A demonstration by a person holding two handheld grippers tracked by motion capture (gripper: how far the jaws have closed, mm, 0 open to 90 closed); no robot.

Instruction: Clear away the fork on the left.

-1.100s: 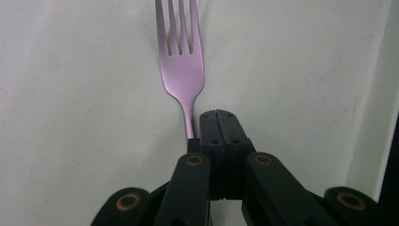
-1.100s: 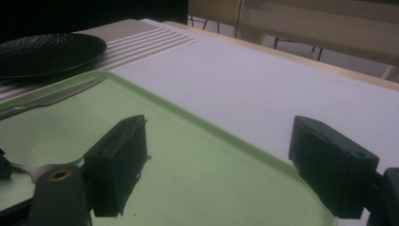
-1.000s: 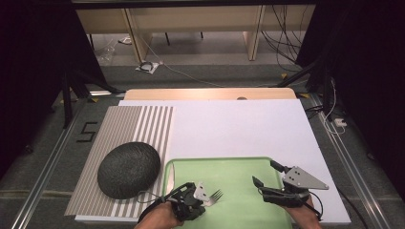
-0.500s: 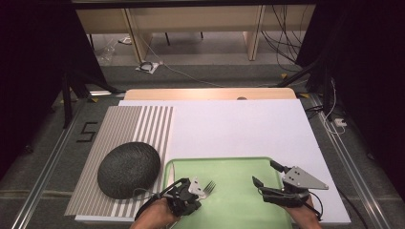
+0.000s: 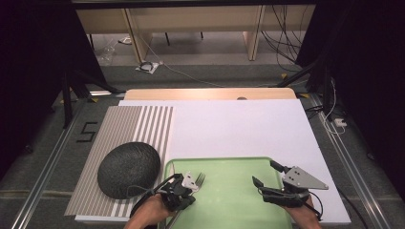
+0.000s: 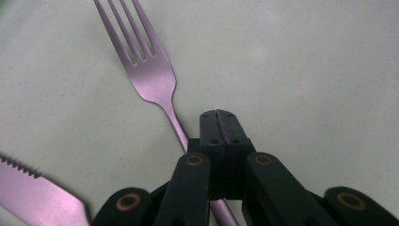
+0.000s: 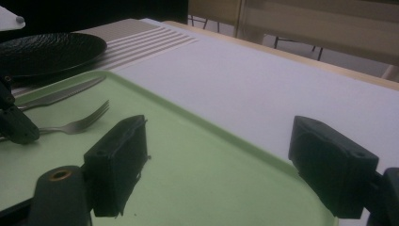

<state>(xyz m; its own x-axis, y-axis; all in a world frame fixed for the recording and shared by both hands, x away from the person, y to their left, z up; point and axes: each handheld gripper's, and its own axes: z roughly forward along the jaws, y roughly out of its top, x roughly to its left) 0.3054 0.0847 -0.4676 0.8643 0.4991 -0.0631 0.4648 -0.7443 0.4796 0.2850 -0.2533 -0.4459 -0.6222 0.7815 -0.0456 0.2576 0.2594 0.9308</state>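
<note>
Looking from the largest thing, I see the green tray near me, with the black plate waiting beside it on the striped mat, probably for a place setting. My left gripper is closed on the fork handle, next to the knife. My right gripper hovers wide open, empty.

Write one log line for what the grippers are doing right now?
left gripper: shut on fork | right gripper: open, holding nothing | knife: beside fork | all on tray
</note>
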